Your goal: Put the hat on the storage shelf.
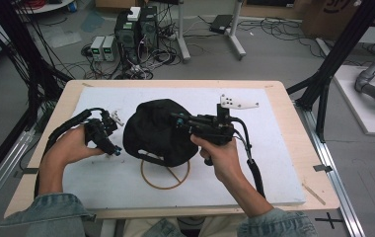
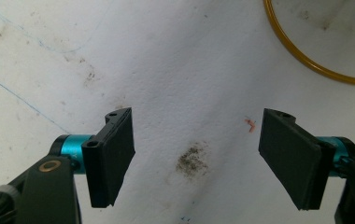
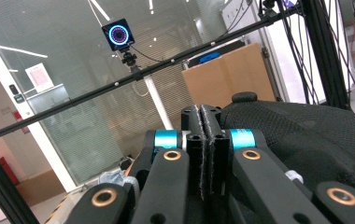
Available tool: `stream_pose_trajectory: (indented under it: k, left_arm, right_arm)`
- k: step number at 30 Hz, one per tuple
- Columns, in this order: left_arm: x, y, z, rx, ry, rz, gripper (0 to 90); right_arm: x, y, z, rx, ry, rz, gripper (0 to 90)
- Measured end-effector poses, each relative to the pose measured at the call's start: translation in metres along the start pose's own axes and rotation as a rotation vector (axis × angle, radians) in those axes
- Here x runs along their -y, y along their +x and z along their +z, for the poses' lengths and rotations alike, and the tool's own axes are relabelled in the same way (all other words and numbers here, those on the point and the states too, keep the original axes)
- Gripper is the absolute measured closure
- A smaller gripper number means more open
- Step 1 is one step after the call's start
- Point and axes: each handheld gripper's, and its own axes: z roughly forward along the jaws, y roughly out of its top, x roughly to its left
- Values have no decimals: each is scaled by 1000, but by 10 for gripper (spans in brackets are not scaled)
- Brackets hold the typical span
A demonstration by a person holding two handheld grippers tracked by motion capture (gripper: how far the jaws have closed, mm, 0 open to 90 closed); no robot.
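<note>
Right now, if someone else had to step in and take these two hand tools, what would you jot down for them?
Left gripper: open, nothing between its fingers, pointing down at the white mat just left of the cap.
Right gripper: fingers pressed shut, over the black cap; whether fabric is pinched between them I cannot tell.
Cap: sits mid-mat, covering part of the brown ring, which lies flat on the mat.
Done: unclear.
Left: probably bring the left gripper to the cap so both can handle it.

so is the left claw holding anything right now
No, the left claw is open in its own view, with bare white table cover showing between its two pads.
</note>
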Motion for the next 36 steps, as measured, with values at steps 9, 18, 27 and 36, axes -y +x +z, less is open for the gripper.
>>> stream_pose_trajectory:
  k: [9,18,27,36]
  left_arm:
    - [0,-1,1,1,-6,-6,270]
    - [0,0,0,1,6,5,270]
    - [0,1,0,1,11,9,270]
    - [-1,0,1,0,12,13,270]
  right_arm:
    - [-1,0,-3,-1,-8,-2,837]
    - [-2,-1,-6,35,-17,-8,674]
    - [-10,-11,-23,137,-66,-47,547]
    - [-16,-27,-48,301,-83,-88,421]
